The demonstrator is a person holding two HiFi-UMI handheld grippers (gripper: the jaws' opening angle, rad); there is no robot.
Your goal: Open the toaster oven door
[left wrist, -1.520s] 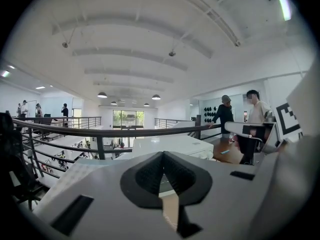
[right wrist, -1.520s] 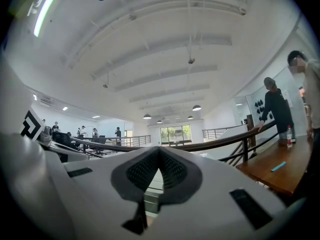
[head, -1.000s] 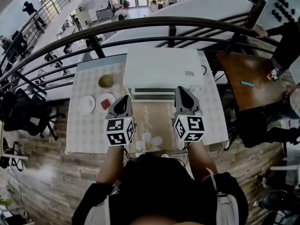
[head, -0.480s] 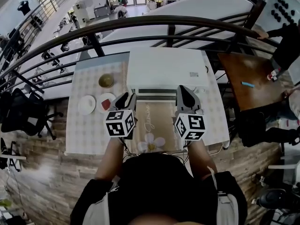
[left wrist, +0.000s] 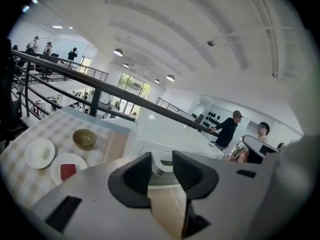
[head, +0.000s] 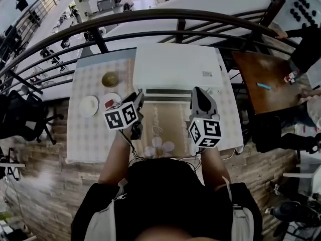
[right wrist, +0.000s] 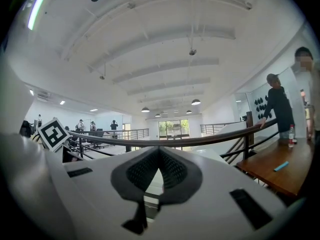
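Note:
The white toaster oven (head: 175, 67) stands at the back of the checked table (head: 90, 134), its front toward me. In the left gripper view the oven (left wrist: 165, 136) fills the middle, and the pale handle on its front (left wrist: 160, 165) shows through the gap between the jaws. My left gripper (head: 136, 99) hovers before the oven's left front corner. Its jaws (left wrist: 161, 160) are opening and nothing is between them. My right gripper (head: 199, 91) is near the right front corner, shut and empty, and its pads meet at the tip (right wrist: 159, 153). I cannot tell how the door stands.
An olive bowl (head: 110, 79), a white plate (head: 88, 105) and a plate with a red piece (head: 111, 101) sit left of the oven. A brown runner with a flower (head: 163, 129) lies in front. A dark railing (head: 150, 19) runs behind; a wooden table (head: 261, 84) stands right.
My left gripper has rolled and shifted a little to the left and toward me. The right gripper has barely moved. The camera has tipped slightly.

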